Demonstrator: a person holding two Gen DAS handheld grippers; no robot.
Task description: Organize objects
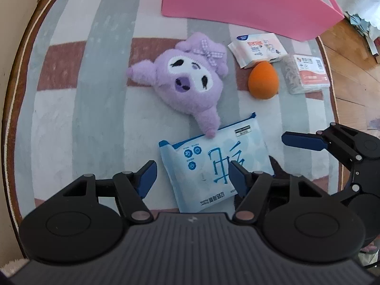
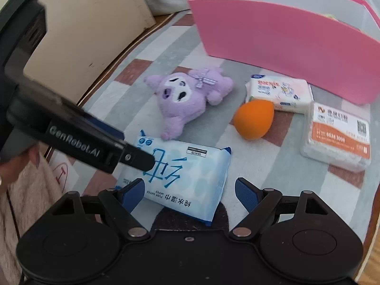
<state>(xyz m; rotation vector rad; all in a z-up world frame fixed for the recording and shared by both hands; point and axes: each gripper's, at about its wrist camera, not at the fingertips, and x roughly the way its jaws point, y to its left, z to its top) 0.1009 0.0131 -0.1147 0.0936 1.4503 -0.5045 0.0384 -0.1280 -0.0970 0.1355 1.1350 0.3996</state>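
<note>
A: Both grippers are down over the striped grey, white and brick-red rug (image 1: 78,99); the left gripper (image 1: 192,178) stands straddling the near end of the blue-and-white soft plastic pack of wet wipes (image 1: 213,161), one blue pad on the rug off its left edge, the other over the printed face; parted, not pinching.

B: And the right gripper (image 2: 190,194) sits low over the same pack (image 2: 180,180) from the other side; fingers spread, the left pad at the pack's corner, the right pad clear of it on the rug; nothing clamped there either.

A: The fluffy purple plush toy with the checked bow (image 1: 190,78) lies just beyond the pack, one limb resting on its far edge; to the right, the orange egg-shaped makeup sponge (image 1: 263,80) touches a white tissue packet with pink print (image 1: 257,47).

B: Next to those, a clear plastic box of cotton swabs with an orange label (image 2: 337,135); behind everything stands the pink open-topped storage box (image 2: 285,45), white inside.
</note>
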